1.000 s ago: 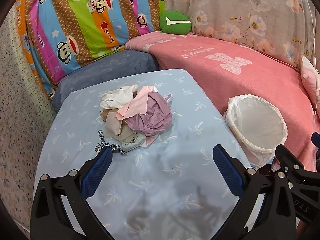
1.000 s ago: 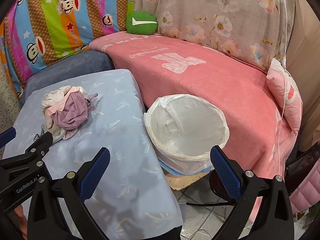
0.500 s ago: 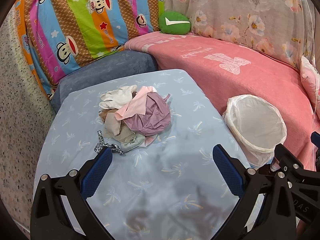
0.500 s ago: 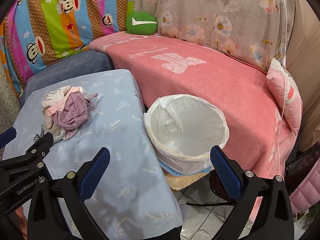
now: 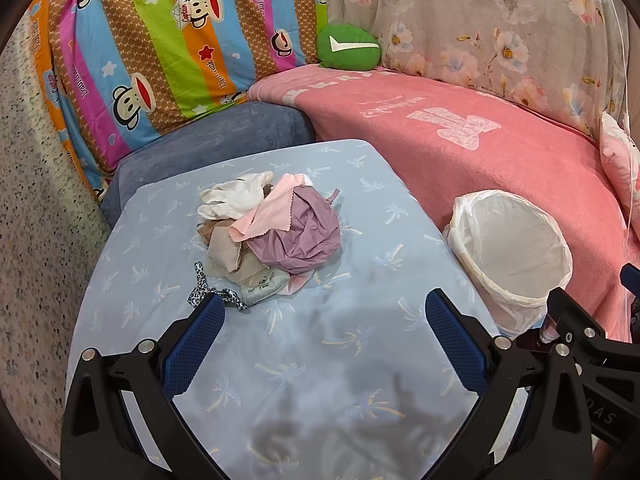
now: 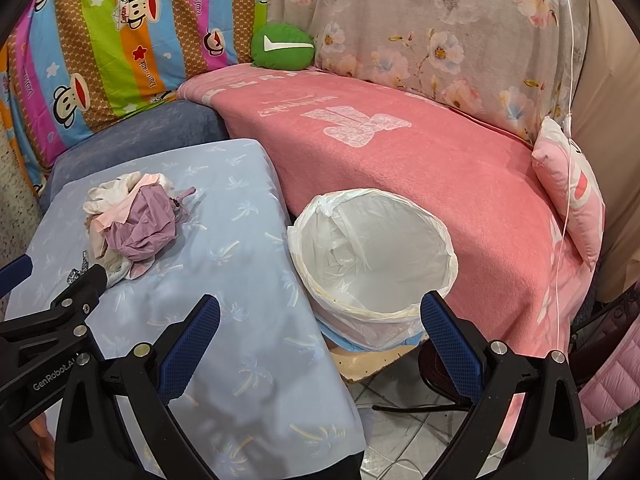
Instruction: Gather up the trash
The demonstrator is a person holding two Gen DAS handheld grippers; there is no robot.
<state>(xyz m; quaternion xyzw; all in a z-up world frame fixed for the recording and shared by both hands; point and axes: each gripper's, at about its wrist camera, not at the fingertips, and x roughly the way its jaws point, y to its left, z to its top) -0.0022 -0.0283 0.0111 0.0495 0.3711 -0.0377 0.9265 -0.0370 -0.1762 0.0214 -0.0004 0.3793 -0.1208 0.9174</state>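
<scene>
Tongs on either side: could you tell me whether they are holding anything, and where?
Nothing is held: left tongs and right tongs are both open and empty.

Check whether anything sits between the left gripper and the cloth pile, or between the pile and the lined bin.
Nothing visible blocks either path. Bare blue sheet separates the open left gripper from the cloth pile, and from the bin.

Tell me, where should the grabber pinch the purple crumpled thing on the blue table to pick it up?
Probably best from above, pinching the puffy top folds of the purple crumpled cloth. It sits on top of the pile as a rounded ball, so its raised wrinkles give the fingers something to close on. The open left gripper is nearest; aim at the pile's right side, clear of the pink cloth overlapping its left edge.
</scene>
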